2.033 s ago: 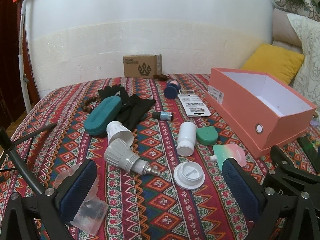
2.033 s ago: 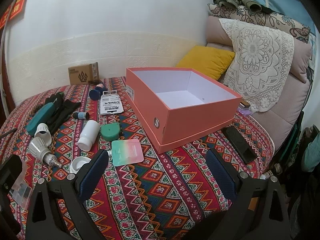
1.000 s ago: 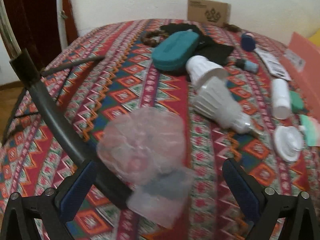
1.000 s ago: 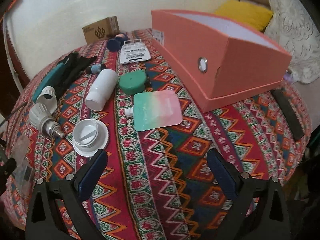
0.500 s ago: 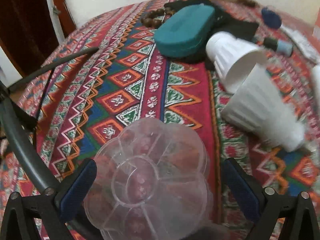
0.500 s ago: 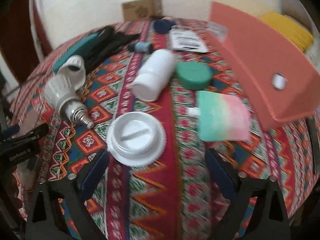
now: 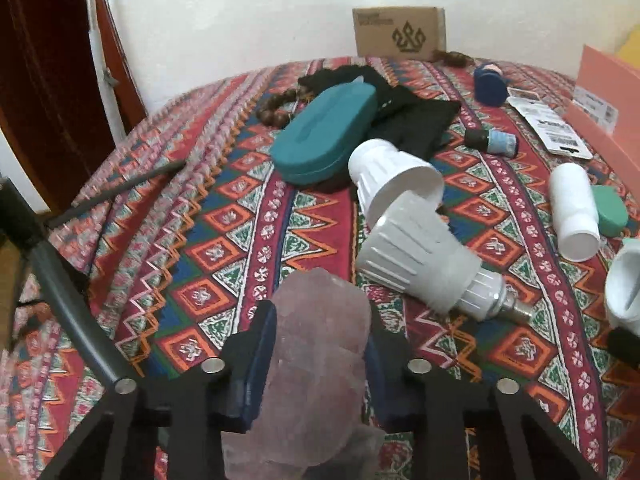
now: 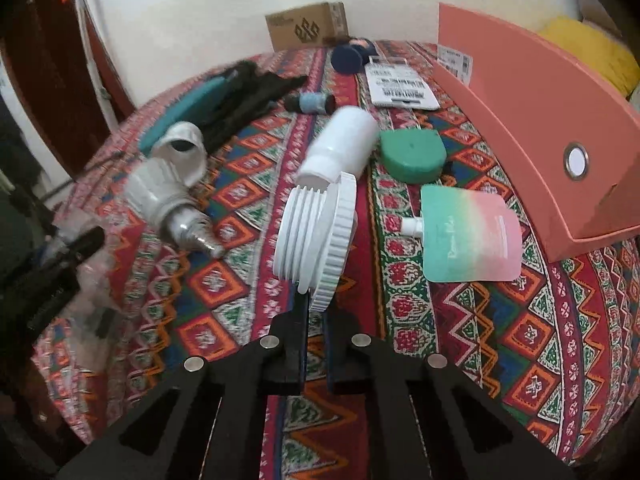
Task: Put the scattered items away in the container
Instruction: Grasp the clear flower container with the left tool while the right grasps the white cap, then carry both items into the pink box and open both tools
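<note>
The white cap [image 8: 316, 240], light, rigid, ribbed and threaded, stands on edge, pinched at its lower rim by the right tool [image 8: 314, 320]; that thin hold looks liable to pivot. The clear tray [image 7: 320, 344], thin, slick and crushable, is clamped flat between the left tool's [image 7: 320, 340] pads. Both sit just above the bed [image 8: 520, 340]. The box [image 8: 532, 120] stands right, its wall high; bottle [image 8: 340, 140] and pouch [image 8: 468, 236] crowd the way.

Wall [image 7: 240, 12]: plain white — bare
Bed cover [image 7: 224, 216]: red zigzag pattern
Left edge: dark red curtain [image 7: 44, 80]
Cushion [image 8: 592, 52]: yellow
</note>
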Available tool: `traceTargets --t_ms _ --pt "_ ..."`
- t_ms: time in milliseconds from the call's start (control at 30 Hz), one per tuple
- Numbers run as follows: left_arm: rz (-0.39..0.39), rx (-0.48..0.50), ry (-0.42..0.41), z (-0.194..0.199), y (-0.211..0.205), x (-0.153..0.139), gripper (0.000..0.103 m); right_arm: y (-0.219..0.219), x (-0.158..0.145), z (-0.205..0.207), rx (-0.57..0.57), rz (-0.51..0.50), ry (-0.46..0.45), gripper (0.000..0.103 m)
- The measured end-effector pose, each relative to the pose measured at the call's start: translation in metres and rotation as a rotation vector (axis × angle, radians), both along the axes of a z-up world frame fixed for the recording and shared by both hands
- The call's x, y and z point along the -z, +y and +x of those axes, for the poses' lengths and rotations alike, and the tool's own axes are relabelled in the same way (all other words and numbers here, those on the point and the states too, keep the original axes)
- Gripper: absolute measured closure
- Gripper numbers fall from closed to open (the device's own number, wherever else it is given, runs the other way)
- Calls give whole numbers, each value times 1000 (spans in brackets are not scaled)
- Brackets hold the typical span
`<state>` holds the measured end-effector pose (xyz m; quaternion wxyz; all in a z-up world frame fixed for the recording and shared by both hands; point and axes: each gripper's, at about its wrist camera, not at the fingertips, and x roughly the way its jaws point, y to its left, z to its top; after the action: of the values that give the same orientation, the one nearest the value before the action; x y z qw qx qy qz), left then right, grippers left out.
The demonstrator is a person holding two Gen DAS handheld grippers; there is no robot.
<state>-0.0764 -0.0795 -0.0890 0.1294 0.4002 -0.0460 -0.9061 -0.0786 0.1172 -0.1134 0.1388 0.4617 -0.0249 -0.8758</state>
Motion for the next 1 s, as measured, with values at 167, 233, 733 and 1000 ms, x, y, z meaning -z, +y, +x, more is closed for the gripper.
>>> traceTargets --t_ms 167,233,733,1000 --pt "-54 4 17 10 15 -4 75 1 -14 5 -15 -35 35 97" --pt "-76 9 36 14 19 -8 77 2 -15 4 -13 -42 35 97" --pt "-98 108 271 53 62 -77 85 32 -74 23 0 -133 173 97" --pt "55 328 379 33 139 -148 85 109 -150 1 163 -65 346 97"
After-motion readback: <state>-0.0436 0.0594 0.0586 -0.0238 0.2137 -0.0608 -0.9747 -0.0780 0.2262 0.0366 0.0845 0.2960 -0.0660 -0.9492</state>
